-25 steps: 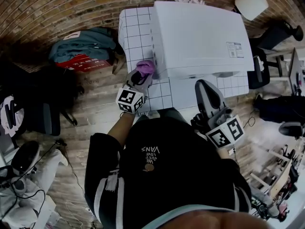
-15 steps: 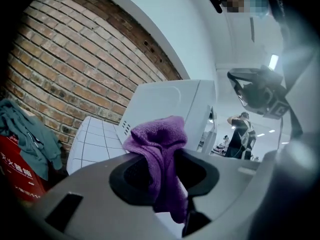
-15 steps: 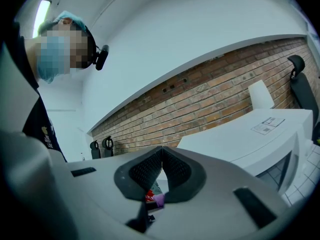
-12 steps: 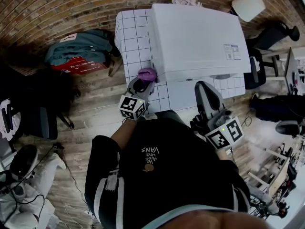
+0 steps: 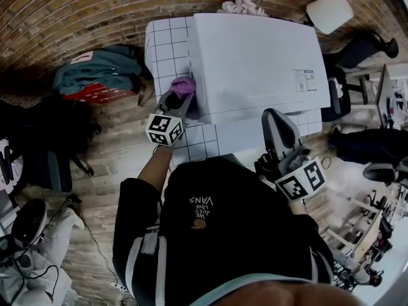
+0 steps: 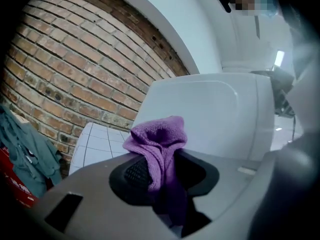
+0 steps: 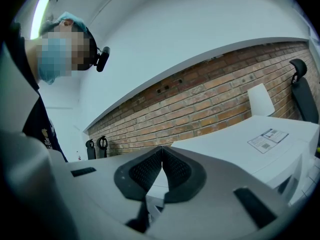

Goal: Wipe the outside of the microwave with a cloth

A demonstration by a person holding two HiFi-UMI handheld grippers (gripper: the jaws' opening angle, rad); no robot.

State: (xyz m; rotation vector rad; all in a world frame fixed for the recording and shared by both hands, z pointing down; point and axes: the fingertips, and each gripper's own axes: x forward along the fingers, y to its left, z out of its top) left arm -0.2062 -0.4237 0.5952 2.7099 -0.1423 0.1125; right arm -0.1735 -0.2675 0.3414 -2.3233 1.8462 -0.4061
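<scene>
The white microwave (image 5: 255,56) stands on a white tiled table (image 5: 162,43) by a brick wall. My left gripper (image 5: 175,97) is shut on a purple cloth (image 5: 184,85), which presses against the microwave's left side near its front corner. In the left gripper view the cloth (image 6: 159,146) bunches up between the jaws, with the microwave's side wall (image 6: 210,114) just behind it. My right gripper (image 5: 275,121) hangs in front of the microwave's front right part, jaws shut and nothing in them; in the right gripper view (image 7: 162,165) its pads meet, with the microwave top (image 7: 260,131) beyond.
A teal garment on a red box (image 5: 95,75) lies on the wooden floor left of the table. Pink flowers (image 5: 242,5) sit behind the microwave, and a white chair (image 5: 328,11) stands at the back right. Black chairs (image 5: 366,145) crowd the right side.
The left gripper has carried the cloth back along the microwave's left side, away from the front corner. The right gripper has stayed about where it was.
</scene>
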